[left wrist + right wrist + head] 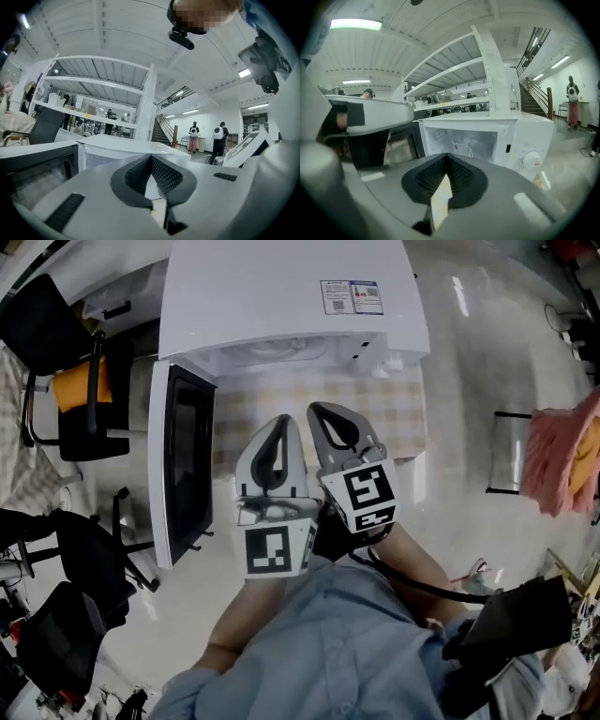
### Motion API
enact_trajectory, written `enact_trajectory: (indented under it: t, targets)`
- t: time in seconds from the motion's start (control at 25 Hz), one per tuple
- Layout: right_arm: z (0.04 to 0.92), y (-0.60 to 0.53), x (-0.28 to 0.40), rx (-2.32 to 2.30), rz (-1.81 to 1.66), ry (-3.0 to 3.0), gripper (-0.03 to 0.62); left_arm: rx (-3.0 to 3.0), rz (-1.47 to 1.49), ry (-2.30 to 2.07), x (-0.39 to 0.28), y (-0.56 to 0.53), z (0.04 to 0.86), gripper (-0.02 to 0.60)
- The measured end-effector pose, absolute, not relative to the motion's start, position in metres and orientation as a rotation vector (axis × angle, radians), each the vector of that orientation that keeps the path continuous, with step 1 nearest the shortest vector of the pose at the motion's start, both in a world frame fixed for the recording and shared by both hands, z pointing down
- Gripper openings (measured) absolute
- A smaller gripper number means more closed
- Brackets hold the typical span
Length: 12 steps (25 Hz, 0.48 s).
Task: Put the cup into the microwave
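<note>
Cup [464,146] sat inside the microwave [525,136], upright on the cavity floor toward the back; looked clear, with a handle. Not held by anything. Microwave door [183,465] hung wide open to the microwave's left. Left gripper [278,423] and right gripper [323,411] were side by side in front of the microwave opening, close to the person's chest. Both had their jaws pressed together with nothing between them.

Placement looked done; the door was probably what remained. Risk: a push with shut jaws could slip off the smooth door or slam it, jolting the microwave and tipping the cup.

The microwave stood on a surface [375,409] with a checked cloth, on a glossy floor [487,381]. Black chairs [75,399] stood left of the microwave, pink cloth [562,460] right of it. White shelving [454,70], a staircase and distant people were behind it.
</note>
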State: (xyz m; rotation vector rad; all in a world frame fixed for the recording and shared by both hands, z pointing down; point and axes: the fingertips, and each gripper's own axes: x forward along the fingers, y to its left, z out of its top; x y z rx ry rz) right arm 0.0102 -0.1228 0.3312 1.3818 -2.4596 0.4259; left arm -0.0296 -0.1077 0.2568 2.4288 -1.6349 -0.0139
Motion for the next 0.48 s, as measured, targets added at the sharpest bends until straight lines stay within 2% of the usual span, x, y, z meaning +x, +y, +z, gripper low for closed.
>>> enact_trajectory:
  t: [0.48]
  targets:
    - [0.232, -0.069, 0.042, 1.501, 0.257, -2.585, 0.002, 2.528, -0.005, -1.692, -0.004, -0.059, 0.196, 0.006]
